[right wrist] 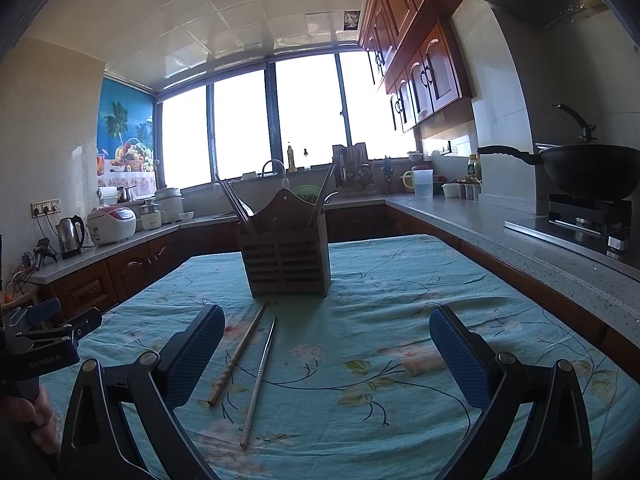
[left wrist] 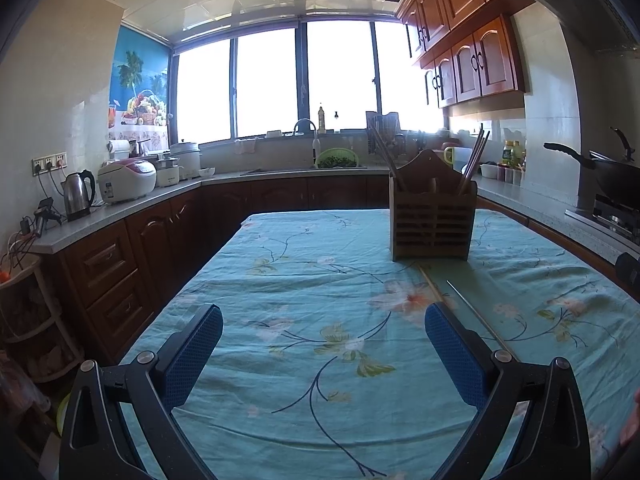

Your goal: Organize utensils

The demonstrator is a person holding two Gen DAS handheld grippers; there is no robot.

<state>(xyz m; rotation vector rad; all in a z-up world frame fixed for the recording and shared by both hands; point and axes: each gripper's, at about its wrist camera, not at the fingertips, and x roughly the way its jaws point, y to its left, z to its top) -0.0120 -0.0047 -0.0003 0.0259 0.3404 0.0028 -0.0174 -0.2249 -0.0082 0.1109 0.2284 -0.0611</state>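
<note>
Both tools, left tool point(left wrist: 324, 332) and right tool point(right wrist: 327, 334), gape empty, two chopsticks point(right wrist: 256, 376) mid-frame, the left view apparently hiding their lower ends behind a finger point(left wrist: 456, 356).

At the left edge of your left wrist view, a steel kettle point(left wrist: 79, 195) stands on the counter just beside a white-and-pink rice cooker point(left wrist: 127, 179). A fruit poster point(left wrist: 140, 88) hangs upper left, beside the bright windows point(left wrist: 272, 80). A faucet point(left wrist: 305, 125) sits at centre, with a green colander point(left wrist: 337, 157) to its right. Red-brown wall cabinets point(left wrist: 464, 40) fill the upper right, and a black wok point(right wrist: 588, 168) sits on the stove at the right edge of your right wrist view.
</note>
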